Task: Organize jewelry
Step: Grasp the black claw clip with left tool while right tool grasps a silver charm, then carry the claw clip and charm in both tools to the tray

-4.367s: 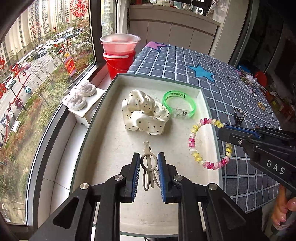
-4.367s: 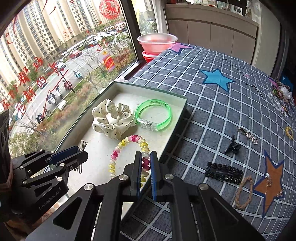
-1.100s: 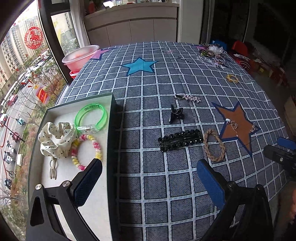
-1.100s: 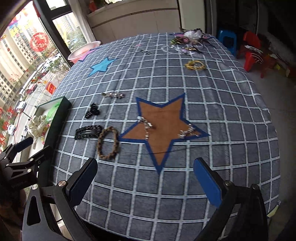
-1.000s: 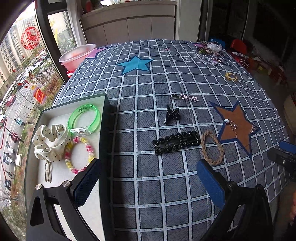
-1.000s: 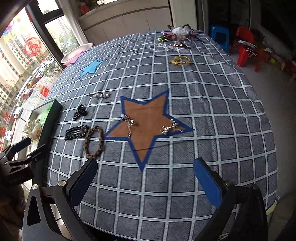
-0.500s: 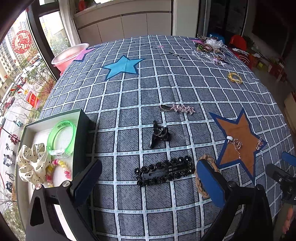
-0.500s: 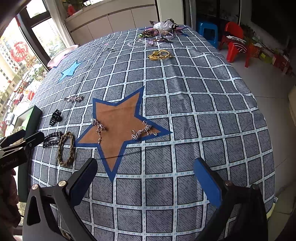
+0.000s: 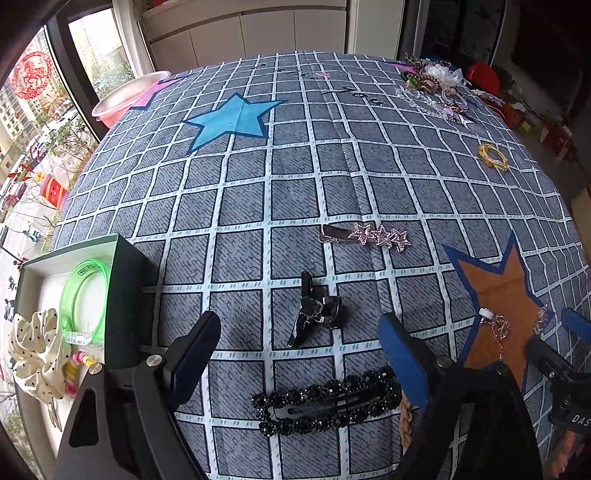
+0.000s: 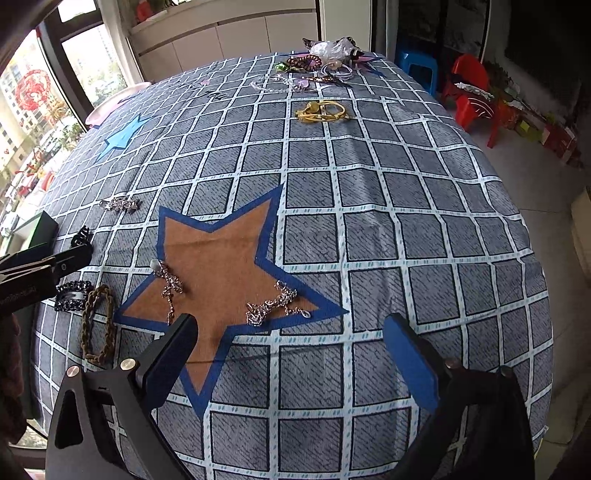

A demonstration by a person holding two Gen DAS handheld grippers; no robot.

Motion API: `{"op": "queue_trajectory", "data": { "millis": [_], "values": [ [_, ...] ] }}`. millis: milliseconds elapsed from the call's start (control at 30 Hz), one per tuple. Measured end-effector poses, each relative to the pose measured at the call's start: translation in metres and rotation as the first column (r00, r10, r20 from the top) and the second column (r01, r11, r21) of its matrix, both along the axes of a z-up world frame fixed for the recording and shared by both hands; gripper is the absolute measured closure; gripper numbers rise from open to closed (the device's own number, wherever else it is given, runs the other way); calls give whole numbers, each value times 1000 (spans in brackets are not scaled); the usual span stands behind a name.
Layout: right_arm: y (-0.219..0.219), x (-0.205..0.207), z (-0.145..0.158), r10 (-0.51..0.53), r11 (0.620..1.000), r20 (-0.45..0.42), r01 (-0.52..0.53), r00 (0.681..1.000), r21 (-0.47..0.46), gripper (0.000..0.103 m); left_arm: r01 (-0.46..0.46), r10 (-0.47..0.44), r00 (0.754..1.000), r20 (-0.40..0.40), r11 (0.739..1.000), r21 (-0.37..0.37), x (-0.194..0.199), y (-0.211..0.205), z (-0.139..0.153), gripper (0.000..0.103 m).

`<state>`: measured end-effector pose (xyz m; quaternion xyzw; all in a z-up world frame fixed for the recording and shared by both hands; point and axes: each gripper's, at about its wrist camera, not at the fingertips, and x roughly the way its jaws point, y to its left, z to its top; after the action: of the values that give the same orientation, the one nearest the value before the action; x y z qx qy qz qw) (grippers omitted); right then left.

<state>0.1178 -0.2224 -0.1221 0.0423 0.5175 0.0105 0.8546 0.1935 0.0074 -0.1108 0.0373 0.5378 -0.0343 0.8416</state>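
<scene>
The braided bracelet (image 9: 405,417) is mostly hidden behind the left gripper's finger, the scrunchie (image 9: 35,360) gets cut by the frame edge, and that far pile of jewelry (image 10: 325,59) is too tiny to sort out.

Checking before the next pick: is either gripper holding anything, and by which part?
Nothing is held. The left gripper, closing, and the right gripper are both empty.

You're working in a high-rise home, at a table (image 9: 295,177) under a star-patterned checked cloth. Apartment towers (image 9: 14,110) are showing through the big window (image 9: 55,122), with cream cabinets (image 9: 243,33) and plastic stools (image 10: 472,99) sitting behind.
</scene>
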Motion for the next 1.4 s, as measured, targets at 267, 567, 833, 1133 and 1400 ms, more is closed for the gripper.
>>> {"op": "queue_trajectory", "data": {
  "millis": [267,567,833,1133,1400],
  "values": [
    [13,6,-2,40,996,35,-37,999,-81,23,16,-16,1000,-3,999,-30,5,-2,-3,24],
    [25,4,4,74,994,51,-70,996,-79,76,50,-50,999,16,998,-44,2,-6,2,67],
    [15,0,8,43,999,46,-43,998,-16,95,56,-53,998,41,996,-70,-7,-2,9,72],
    [7,-12,16,22,998,55,-25,998,64,95,79,-72,995,72,993,-89,-28,1,24,72],
    [4,-28,27,15,994,70,-23,997,103,95,72,-64,994,87,993,-97,-52,8,39,72]
  ]
}}
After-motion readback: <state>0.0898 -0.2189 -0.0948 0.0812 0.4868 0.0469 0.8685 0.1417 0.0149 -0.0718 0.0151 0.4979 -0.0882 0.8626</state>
